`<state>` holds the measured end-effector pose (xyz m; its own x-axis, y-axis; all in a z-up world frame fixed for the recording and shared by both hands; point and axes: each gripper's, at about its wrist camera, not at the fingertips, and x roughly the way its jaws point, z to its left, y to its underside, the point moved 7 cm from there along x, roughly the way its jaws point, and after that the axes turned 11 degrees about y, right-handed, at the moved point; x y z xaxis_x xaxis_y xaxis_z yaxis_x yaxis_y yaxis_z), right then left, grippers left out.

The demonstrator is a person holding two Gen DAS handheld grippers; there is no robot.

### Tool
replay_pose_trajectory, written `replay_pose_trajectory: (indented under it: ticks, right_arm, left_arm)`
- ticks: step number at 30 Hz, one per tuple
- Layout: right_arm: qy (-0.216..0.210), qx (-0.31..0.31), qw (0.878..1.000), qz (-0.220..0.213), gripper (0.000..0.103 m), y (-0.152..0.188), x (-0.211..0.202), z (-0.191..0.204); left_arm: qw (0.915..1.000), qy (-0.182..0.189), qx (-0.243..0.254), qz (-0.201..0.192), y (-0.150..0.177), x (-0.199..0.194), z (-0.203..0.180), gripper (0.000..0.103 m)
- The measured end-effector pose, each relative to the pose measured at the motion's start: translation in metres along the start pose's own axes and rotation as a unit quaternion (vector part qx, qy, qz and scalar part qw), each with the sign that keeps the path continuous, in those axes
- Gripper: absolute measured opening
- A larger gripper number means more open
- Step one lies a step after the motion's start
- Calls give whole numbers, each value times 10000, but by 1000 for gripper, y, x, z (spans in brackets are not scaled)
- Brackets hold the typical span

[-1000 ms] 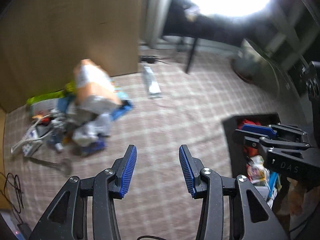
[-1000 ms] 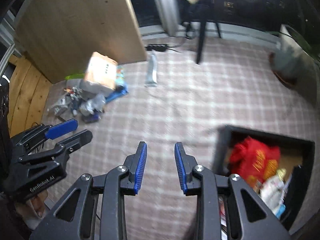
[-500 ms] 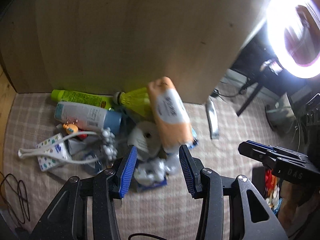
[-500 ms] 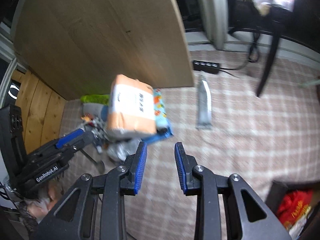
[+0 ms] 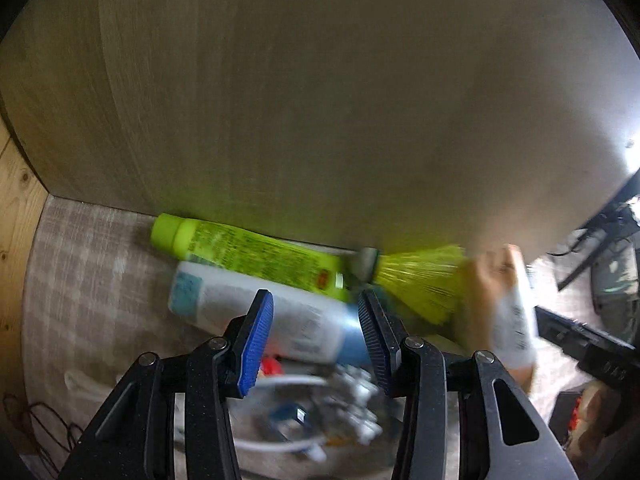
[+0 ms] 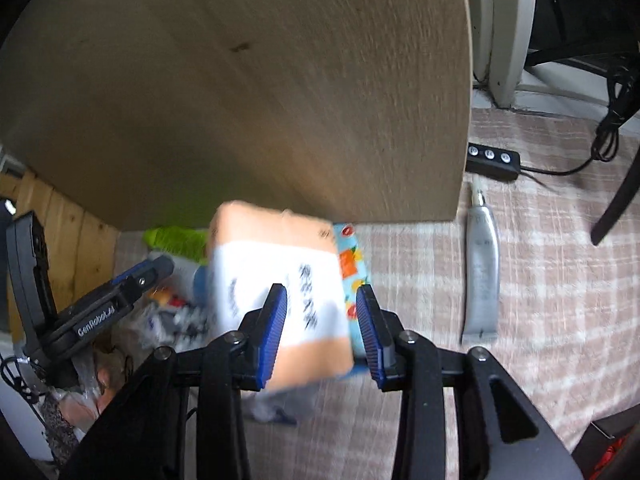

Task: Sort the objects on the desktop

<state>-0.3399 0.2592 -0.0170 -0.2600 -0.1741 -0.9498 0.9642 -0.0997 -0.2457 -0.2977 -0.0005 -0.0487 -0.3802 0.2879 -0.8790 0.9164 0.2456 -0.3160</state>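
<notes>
Against the foot of a wooden panel lies a heap of desktop objects. In the left wrist view my left gripper [image 5: 316, 308] hangs open just above a white bottle [image 5: 248, 308] with blue ends. Behind the bottle lie a green bottle [image 5: 240, 248] and a yellow-green shuttlecock [image 5: 420, 280]. In the right wrist view my right gripper [image 6: 320, 300] hovers over an orange-and-white package [image 6: 280, 272]. Its jaws are opening and the pads do not press on the package. The left gripper [image 6: 152, 270] shows at the left there.
A silver tube [image 6: 482, 276] lies alone on the checked cloth [image 6: 560, 280] to the right, below a black power strip [image 6: 492, 158]. A white cord and small bits [image 5: 352, 392] sit under my left gripper. A black bin corner [image 6: 612, 440] shows at lower right.
Both grippers have swung from the open cloth and the black bin over to the heap and come down close to it. The right jaws stand wider than before.
</notes>
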Motion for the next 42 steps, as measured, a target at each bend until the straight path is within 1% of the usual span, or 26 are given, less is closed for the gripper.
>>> replay_pose_trajectory:
  ticks: [2,4,6,9,11,14,17,18,19,20,22,27,30,35,40,41,42]
  right_arm:
    - [49,96,9999,-5,36,-7,8,-2]
    - [99,160,9998,22,36,-11,16,-3]
    - [124,181,9997,47,36,-14,24,-3]
    - [134,215,9996,78,36,-16,32,-3]
    - [115,229,9996,95,36,-15,36,-2]
    - [104,108,9998,101,36,-12,37,0]
    - [89,-148,9993,321,37,-1,43,7]
    - [101,-205,9992,338,37,3,43,8]
    - [151,-253,9990,328,37,7,43,8]
    - [170,-271,9990,311,37,10,42,8]
    - [127,-230,9990,373,37,17,41,4]
    - [164,-408,9983,394,37,42,34,-1]
    - [163,-468,9977,457,37,64,29,-6]
    - [-132,-213,9964,805,37,107,28,-25]
    - [-96,-276,9958,868,37,147,19,-38]
    - [-54,-376,9955,863,37,155,15,-39]
    - [-21,-484,9950,870,37,161,12,-40]
  left_arm:
    - [10000,-47,23,57,-2,10,7,42]
    - [9999,-112,112,-6,-6,15,10,46]
    - [9999,-88,130,8,-8,20,10,49]
    - [9998,-16,118,168,-5,34,10,49]
    - [9996,-43,240,124,-2,39,5,50]
    - [9990,210,346,196,8,43,-12,50]
    - [9977,424,380,370,22,49,-28,50]
    - [9971,516,360,428,28,51,-32,47]
    - [9965,623,282,487,35,54,-36,41]
    - [9960,699,219,509,40,55,-37,40]
    - [9961,716,220,469,49,52,-40,40]
    - [9946,836,248,565,79,47,-49,36]
    - [9942,866,257,586,101,43,-56,35]
    - [9930,886,353,696,135,36,-70,35]
    - [9923,789,556,782,171,29,-84,35]
    - [9929,725,581,737,174,26,-84,35]
    - [9939,644,602,663,170,19,-82,36]
